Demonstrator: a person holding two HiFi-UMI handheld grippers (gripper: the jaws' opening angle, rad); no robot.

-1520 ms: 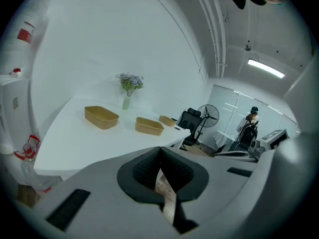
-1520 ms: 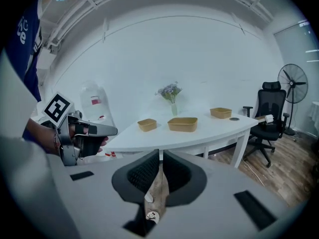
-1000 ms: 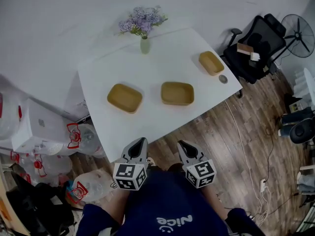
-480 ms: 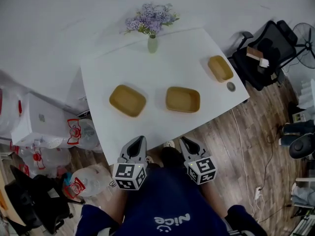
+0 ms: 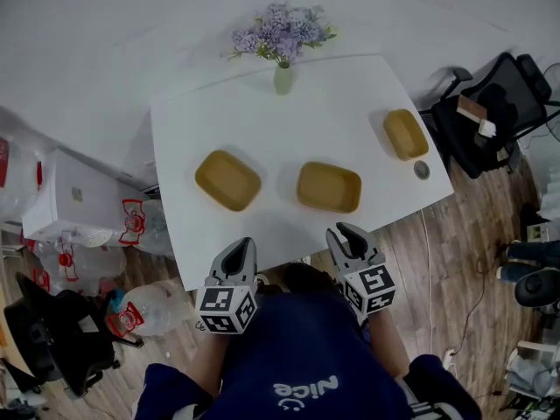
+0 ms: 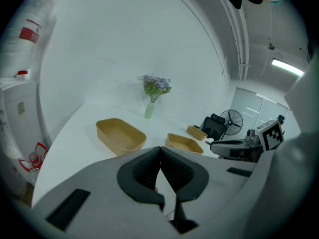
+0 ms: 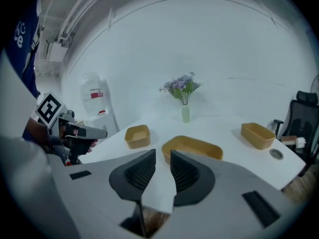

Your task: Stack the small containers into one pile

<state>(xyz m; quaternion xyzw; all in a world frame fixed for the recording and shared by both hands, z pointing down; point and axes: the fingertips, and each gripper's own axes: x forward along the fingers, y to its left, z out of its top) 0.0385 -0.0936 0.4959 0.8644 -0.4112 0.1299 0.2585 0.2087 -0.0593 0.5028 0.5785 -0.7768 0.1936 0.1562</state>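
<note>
Three tan containers sit apart on the white table [image 5: 324,129]: a left one [image 5: 227,180], a middle one [image 5: 329,187] and a smaller right one [image 5: 405,134]. My left gripper [image 5: 244,248] hangs off the table's near edge, its jaws touching with nothing between them. My right gripper [image 5: 343,234] is over the near edge, just short of the middle container [image 7: 192,148]; its jaws are opening, a narrow gap shows and they hold nothing. In the left gripper view the left container [image 6: 118,135] lies ahead.
A vase of purple flowers [image 5: 282,46] stands at the table's far edge. A small round disc [image 5: 422,170] lies near the right container. A black office chair [image 5: 490,116] stands right of the table. Water bottles and bags [image 5: 131,304] crowd the floor at left.
Both grippers have come forward to the table's near edge. The right gripper's jaws have parted slightly; the left stays shut. The containers have not moved.
</note>
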